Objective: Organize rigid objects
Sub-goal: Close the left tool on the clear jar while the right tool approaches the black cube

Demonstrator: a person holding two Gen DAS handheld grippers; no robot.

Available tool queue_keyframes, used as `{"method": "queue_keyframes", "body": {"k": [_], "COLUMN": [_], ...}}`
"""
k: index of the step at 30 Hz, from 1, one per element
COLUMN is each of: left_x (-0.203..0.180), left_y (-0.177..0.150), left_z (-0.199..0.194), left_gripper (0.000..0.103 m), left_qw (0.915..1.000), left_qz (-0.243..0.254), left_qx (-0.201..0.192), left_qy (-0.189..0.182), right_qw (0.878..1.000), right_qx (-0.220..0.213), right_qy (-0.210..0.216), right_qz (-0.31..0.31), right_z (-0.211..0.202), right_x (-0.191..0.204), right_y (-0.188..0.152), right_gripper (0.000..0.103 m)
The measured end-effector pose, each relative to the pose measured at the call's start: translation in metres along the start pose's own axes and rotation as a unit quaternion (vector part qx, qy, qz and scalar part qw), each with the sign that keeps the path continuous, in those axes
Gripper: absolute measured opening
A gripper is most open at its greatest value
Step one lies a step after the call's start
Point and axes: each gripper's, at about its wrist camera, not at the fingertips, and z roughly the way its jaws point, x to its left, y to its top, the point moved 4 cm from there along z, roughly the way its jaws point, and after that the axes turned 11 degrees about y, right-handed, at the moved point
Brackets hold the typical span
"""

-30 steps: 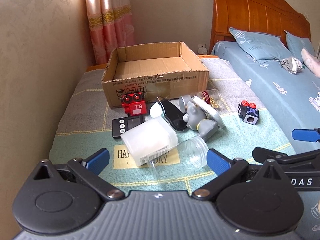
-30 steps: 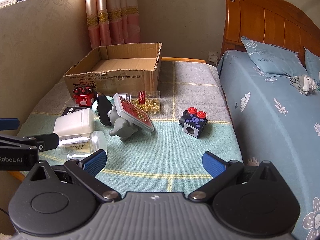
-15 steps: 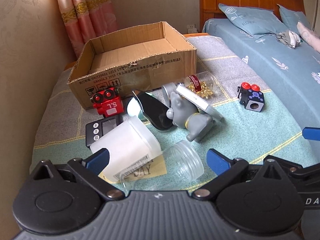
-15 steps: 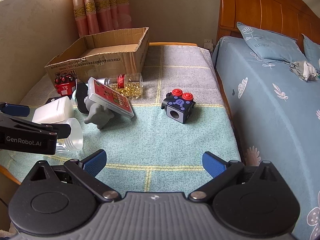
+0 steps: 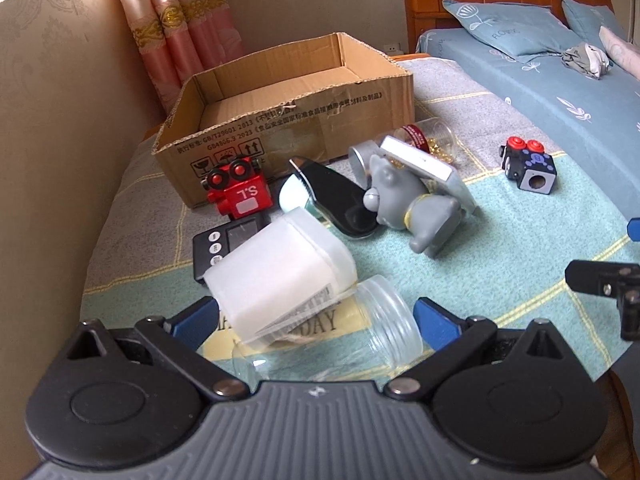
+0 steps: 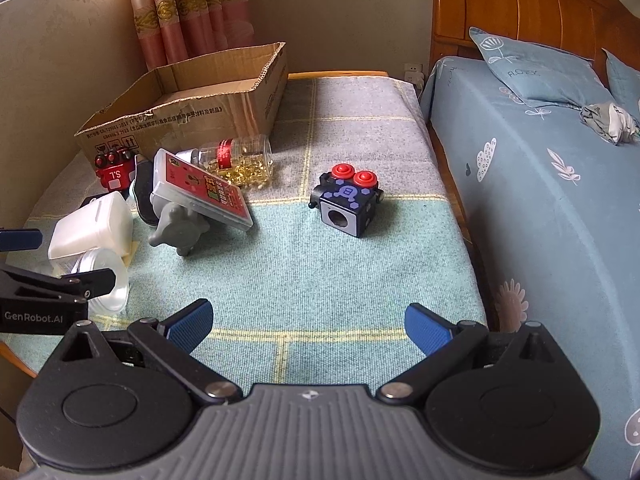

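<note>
My left gripper (image 5: 316,320) is open, its blue fingers on either side of a white plastic box (image 5: 280,268) that lies over a clear glass jar (image 5: 360,336). Behind these sit a black timer (image 5: 224,240), a red robot toy (image 5: 240,190), a black oval object (image 5: 340,200), a grey animal figure (image 5: 412,212) under a card box (image 5: 424,168), and a bottle of golden capsules (image 5: 436,140). An open cardboard box (image 5: 288,108) stands at the back. My right gripper (image 6: 308,326) is open above bare cloth, short of a black cube toy (image 6: 348,204) with red buttons.
The objects lie on a table under a green and grey checked cloth (image 6: 320,272). A bed with a blue sheet (image 6: 540,184) runs along the right. A wall (image 5: 60,120) and pink curtains (image 5: 180,28) close off the left and back. The table's edge (image 6: 16,356) is near the left gripper.
My left gripper has moved forward and down, so the white box and jar now sit between its fingers. The right gripper has closed in towards the black cube toy.
</note>
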Motion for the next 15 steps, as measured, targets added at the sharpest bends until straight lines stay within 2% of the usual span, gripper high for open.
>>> {"method": "queue_keyframes", "body": {"k": [10,15], "left_x": [0.029,0.041], "left_y": [-0.029,-0.037], "left_z": [-0.012,0.003], "left_gripper": [0.102,0.102], "left_qw": [0.9996,0.9997], "left_qz": [0.009,-0.025], "left_qx": [-0.027,0.004], "left_qy": [0.008,0.003], "right_qw": [1.0,1.0], "right_qx": [0.013,0.017], "right_qy": [0.006,0.009], "right_qz": [-0.012,-0.014], "right_z": [0.009,0.012], "right_x": [0.01,0.014], "right_y": [-0.003,-0.003], "right_gripper": [0.103,0.103]}}
